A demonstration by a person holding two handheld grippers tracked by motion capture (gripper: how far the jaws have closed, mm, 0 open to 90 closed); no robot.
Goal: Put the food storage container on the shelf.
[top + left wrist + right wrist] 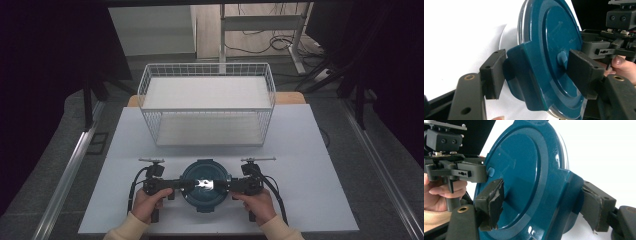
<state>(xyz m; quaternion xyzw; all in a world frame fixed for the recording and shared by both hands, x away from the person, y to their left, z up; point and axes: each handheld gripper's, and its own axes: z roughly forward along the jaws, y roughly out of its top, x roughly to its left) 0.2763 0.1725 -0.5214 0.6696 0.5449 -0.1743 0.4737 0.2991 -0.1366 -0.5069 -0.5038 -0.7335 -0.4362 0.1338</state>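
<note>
Both grippers, left gripper [181, 184] and right gripper [224, 185], have their jaws clamped on opposite side tabs of the round teal container [202, 185], probably still resting on the table [310, 200]; the wire basket [207, 102] behind stands empty.

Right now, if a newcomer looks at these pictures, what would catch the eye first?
A round dark teal lid near the table's front edge, clamped from both sides: the left hand-held gripper and the right hand-held gripper each pinch a side tab. Behind it stands a white wire basket.
</note>
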